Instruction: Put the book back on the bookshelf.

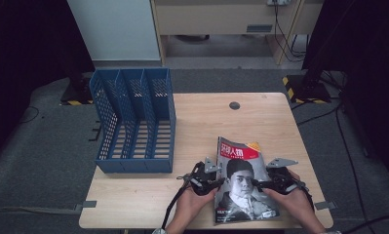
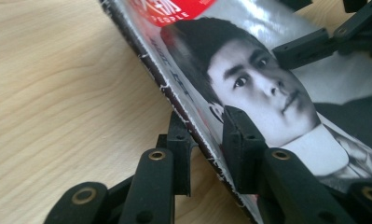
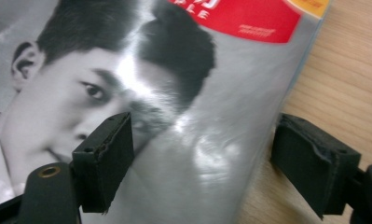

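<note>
A magazine (image 1: 241, 195) with a black-and-white portrait and a red title banner lies near the table's front edge, right of centre. My left gripper (image 1: 219, 181) is at its left edge. In the left gripper view the gripper (image 2: 207, 135) is shut on the magazine (image 2: 267, 84), one jaw under the worn spine and one on the cover, and that edge is tilted up off the wood. My right gripper (image 1: 257, 184) reaches over the cover from the right. It (image 3: 204, 149) stands open, with one pad over the magazine (image 3: 211, 154) and the other beyond its right edge above the table.
A blue three-slot file holder (image 1: 133, 122) stands at the table's left, its open slots facing up. The wooden table (image 1: 206, 117) has a round cable hole (image 1: 234, 105) at the back. Black stands and cables sit on the floor beyond.
</note>
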The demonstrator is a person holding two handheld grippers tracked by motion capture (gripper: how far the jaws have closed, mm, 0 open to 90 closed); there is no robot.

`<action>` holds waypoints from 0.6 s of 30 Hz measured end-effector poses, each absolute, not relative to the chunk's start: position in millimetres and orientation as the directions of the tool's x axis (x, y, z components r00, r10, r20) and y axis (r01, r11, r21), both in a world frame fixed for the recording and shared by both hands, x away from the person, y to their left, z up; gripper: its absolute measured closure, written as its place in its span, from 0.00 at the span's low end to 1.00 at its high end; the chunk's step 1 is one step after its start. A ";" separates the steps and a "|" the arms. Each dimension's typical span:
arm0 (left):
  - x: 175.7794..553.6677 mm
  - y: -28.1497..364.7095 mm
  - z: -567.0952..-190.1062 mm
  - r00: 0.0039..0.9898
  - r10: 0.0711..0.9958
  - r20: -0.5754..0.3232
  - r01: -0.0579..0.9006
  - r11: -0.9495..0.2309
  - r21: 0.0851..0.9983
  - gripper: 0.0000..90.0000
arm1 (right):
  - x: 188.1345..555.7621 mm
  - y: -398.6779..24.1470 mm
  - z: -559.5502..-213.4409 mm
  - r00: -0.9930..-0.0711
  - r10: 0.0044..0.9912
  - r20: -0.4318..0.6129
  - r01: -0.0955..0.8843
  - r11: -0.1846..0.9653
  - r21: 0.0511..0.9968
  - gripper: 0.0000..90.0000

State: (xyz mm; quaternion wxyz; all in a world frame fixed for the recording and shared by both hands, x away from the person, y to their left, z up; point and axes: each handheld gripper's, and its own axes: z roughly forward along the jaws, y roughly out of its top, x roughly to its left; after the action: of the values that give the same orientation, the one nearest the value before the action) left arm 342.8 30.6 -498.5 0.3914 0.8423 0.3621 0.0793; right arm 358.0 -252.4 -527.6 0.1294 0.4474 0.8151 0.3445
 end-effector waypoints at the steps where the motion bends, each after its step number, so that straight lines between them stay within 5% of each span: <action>1: 343.7 32.5 -495.6 0.732 0.665 -0.148 0.540 -0.434 0.721 0.82 | 358.2 -255.8 -527.5 -0.564 0.817 0.120 0.644 0.344 0.684 0.28; 18: 385.9 25.4 -471.6 0.747 0.634 -0.199 0.571 -0.461 0.679 0.62 | 359.1 -253.1 -531.2 -0.588 0.804 0.093 0.595 0.352 0.722 0.39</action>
State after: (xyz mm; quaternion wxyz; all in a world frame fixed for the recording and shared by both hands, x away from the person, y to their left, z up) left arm 385.9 25.4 -471.6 0.3808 0.8536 0.3530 0.0411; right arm 359.1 -253.1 -531.2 0.1405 0.4317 0.8102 0.3709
